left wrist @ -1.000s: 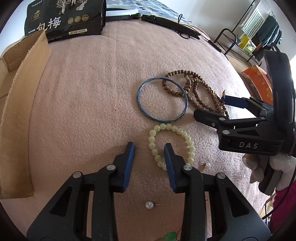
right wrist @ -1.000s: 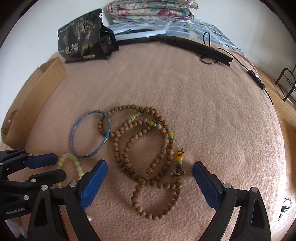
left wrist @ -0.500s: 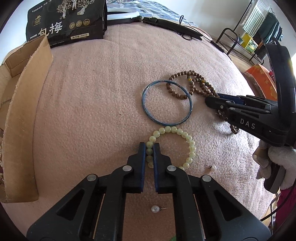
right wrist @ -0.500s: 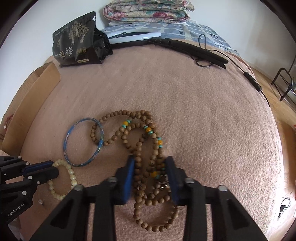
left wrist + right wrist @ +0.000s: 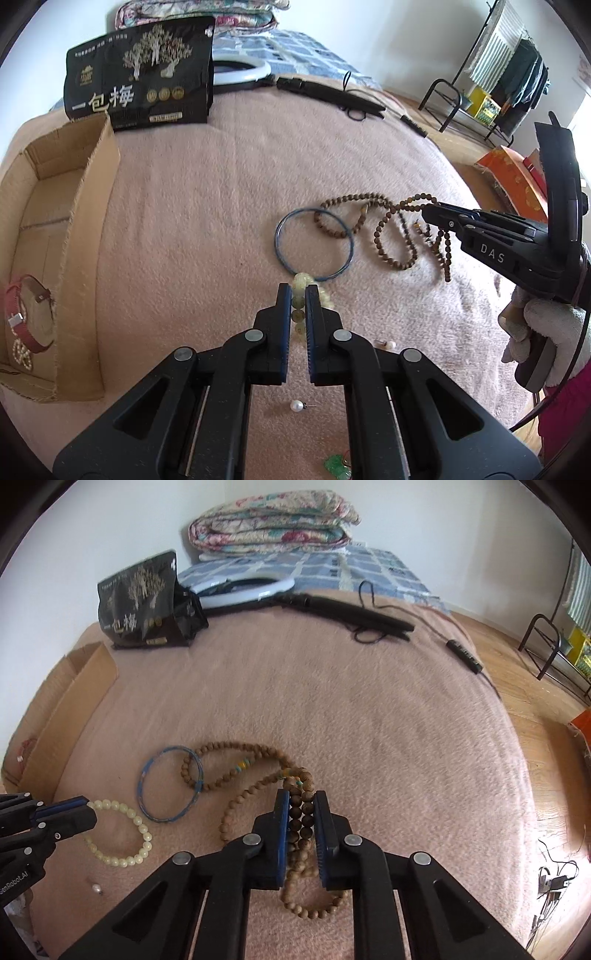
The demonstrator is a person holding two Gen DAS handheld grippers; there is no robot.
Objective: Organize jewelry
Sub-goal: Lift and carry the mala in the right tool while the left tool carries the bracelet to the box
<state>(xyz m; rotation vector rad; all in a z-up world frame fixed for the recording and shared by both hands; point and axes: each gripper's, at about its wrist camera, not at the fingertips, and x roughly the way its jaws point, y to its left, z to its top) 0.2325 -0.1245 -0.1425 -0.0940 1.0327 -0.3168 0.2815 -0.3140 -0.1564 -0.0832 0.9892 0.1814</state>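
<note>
My left gripper [image 5: 298, 290] is shut on the pale green bead bracelet [image 5: 301, 278], which shows between its blue pads. The right wrist view has this bracelet [image 5: 110, 805] trailing onto the pink blanket from the left gripper [image 5: 86, 810]. My right gripper [image 5: 301, 797] is shut on several strands of the brown wooden bead necklace [image 5: 300, 823]. In the left wrist view the right gripper [image 5: 428, 214] holds the necklace [image 5: 354, 198] partly raised, with loops hanging. A blue bangle [image 5: 276, 240] lies flat between the two pieces, under one necklace loop.
An open cardboard box [image 5: 92, 221] at the left holds a red watch [image 5: 26, 314]. Pearl earrings [image 5: 297, 406] and a green piece [image 5: 336, 470] lie near me. A black pouch [image 5: 144, 602], ring light [image 5: 240, 590], black stand and cable sit at the far edge.
Both grippers went from open to shut, the left on the pale bracelet, the right on the wooden necklace. Both then rose, pulling the beads up and the necklace loops together.
</note>
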